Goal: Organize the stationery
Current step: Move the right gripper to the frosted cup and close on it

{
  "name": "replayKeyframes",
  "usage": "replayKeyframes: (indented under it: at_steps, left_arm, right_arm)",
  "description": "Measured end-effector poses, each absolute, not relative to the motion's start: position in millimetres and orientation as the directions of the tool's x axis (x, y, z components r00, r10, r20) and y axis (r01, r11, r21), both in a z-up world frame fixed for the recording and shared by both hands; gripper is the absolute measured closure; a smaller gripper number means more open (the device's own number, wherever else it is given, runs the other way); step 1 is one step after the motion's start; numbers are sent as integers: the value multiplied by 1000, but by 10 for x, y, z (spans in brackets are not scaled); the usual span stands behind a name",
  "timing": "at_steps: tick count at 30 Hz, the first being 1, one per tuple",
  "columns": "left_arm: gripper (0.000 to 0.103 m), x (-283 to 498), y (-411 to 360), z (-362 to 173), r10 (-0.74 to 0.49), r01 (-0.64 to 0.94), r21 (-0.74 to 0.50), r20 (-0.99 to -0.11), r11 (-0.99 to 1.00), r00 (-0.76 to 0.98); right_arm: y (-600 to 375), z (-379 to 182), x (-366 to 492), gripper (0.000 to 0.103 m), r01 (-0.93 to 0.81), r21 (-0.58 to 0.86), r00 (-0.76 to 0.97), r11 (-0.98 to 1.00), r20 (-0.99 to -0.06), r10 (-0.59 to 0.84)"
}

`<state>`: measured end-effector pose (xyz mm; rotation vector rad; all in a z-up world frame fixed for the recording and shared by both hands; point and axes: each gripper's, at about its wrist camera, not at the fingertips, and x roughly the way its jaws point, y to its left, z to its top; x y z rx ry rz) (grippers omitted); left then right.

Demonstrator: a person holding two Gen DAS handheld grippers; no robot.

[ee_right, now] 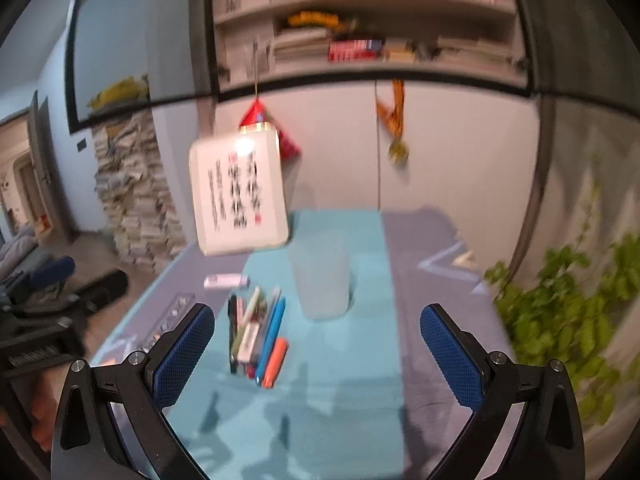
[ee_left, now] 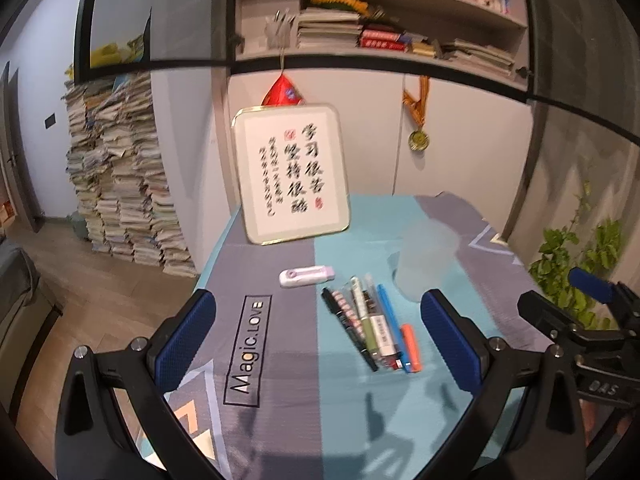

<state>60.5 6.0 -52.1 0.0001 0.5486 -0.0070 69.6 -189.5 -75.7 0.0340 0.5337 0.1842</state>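
Left gripper: my left gripper (ee_left: 316, 344) hangs above the near part of the table with its blue pads spread wide and nothing between them.
Tablecloth: the cloth (ee_left: 280, 360) under me runs in grey and teal bands; a boxed "Magic.LOVE" print lies on the grey band just inside my left pad.
Correction tape: a small white and lilac correction tape (ee_left: 306, 277) lies flat on the grey band, beyond the print and left of the pens, apart from them.
Framed calligraphy: a gold-edged frame (ee_left: 291, 174) stands tilted at the far edge of the table, leaning against the cabinet behind.
Pens: the pens (ee_left: 372, 326) lie side by side in one loose bundle on the teal band, touching each other, tips pointing roughly away from me. From left I see a black pen, a pink-patterned one, a green one, a white-labelled one, a blue pen and a short orange marker (ee_left: 412, 348).
Cup: a frosted translucent cup (ee_left: 426, 264) stands upright on the cloth just beyond and to the right of the pens; it is blurred in both views.
Right gripper: my right gripper (ee_right: 318, 354) is also wide open and holds nothing, with the pen bundle just inside its left pad and the cup ahead.
Plant: green leaves (ee_right: 568, 312) fill the far right edge, off the table.
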Motion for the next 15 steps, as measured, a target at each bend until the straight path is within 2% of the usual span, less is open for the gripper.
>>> replayKeyframes:
  at_steps: [6, 15]
  left_arm:
    - [1, 896, 172, -736, 16, -23, -4, -564, 1000, 826]
    - [1, 1319, 199, -982, 5, 3, 12, -580, 1000, 815]
  right_arm:
    - [-1910, -1132, 1267, 0, -191, 59, 804, 980, -563, 191]
    - [-1753, -1454, 2056, 0, -261, 41, 746, 965, -626, 228]
